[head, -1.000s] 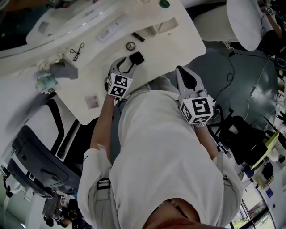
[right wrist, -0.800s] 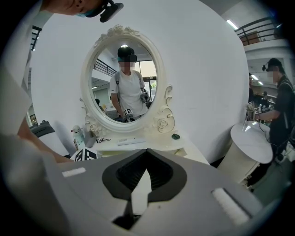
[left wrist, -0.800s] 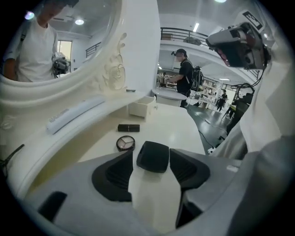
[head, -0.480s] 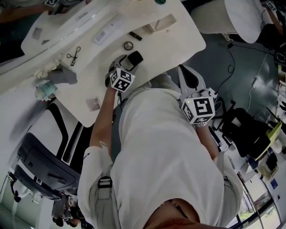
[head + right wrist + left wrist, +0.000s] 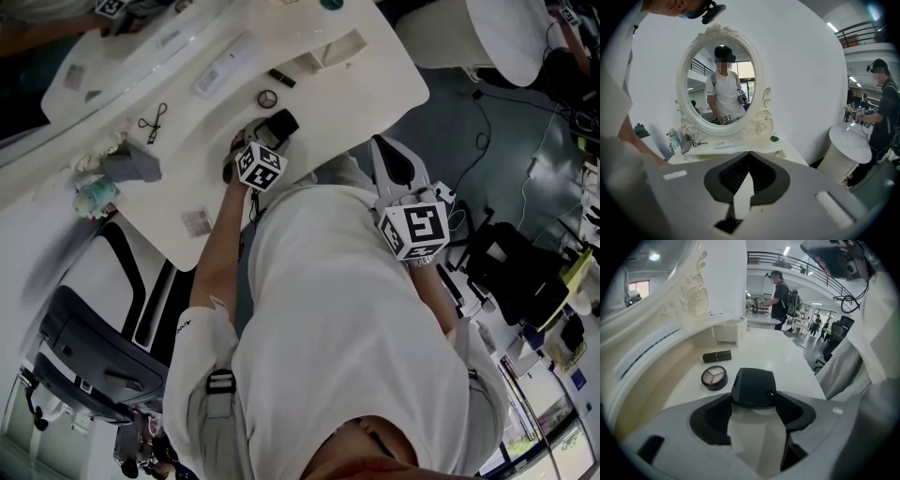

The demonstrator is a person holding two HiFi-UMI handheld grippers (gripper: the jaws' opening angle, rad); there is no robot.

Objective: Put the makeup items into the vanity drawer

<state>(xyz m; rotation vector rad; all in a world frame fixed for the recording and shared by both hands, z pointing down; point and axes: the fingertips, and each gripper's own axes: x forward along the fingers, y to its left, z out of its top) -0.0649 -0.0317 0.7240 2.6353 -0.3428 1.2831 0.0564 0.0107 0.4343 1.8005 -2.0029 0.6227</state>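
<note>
Case [image 5: 753, 385], black: lies on white counter [image 5: 787, 357] between tips of left tool [image 5: 754, 401], unclamped. Jaws there wide apart, just opened. Just beyond case: round eyeshadow compact [image 5: 714, 377], then dark lipstick tube [image 5: 717, 356]. Right tool [image 5: 749, 154]: hovers off counter edge, jaws closed together on nothing.

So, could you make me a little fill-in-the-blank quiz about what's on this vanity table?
1. The right gripper has its jaws ___, with nothing between them.
2. The eyeshadow palette is ___ in shape.
3. The lipstick tube lying just beyond it is coloured ___.
Missing words: shut; round; black.
</note>
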